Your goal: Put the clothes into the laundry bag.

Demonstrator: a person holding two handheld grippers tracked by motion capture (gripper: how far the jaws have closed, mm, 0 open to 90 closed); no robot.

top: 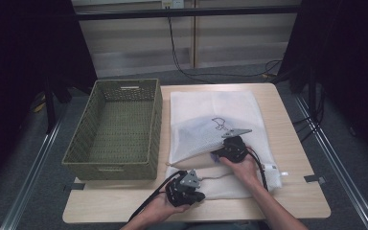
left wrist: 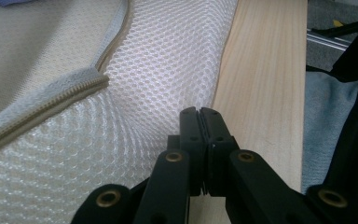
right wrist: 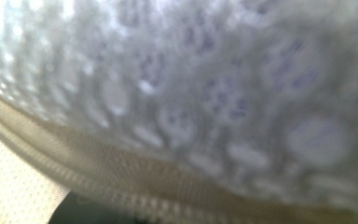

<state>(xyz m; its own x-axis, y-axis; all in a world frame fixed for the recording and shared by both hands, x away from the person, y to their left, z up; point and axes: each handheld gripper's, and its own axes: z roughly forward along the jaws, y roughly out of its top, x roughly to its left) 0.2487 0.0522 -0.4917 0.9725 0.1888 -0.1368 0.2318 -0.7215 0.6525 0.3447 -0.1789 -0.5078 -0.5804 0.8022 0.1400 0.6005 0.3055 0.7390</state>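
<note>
A white mesh laundry bag [top: 211,108] lies flat on the wooden table [top: 292,143], with its near flap raised into a tent. My right gripper [top: 223,153] is pushed in at the bag's opening under that flap, so its jaws are hidden. In the right gripper view, blurred mesh [right wrist: 214,93] hangs right in front of the lens. My left gripper [top: 200,195] rests at the bag's front edge. In the left gripper view its jaws [left wrist: 200,119] are pressed shut with nothing seen between them, beside the mesh [left wrist: 168,60] and the bag's zipper [left wrist: 42,109].
An empty olive woven basket [top: 79,143] stands on the left side of the table, touching the bag's left edge. A strip of bare wood [left wrist: 261,84] runs along the front. Dark curtains, metal rails and cables surround the table.
</note>
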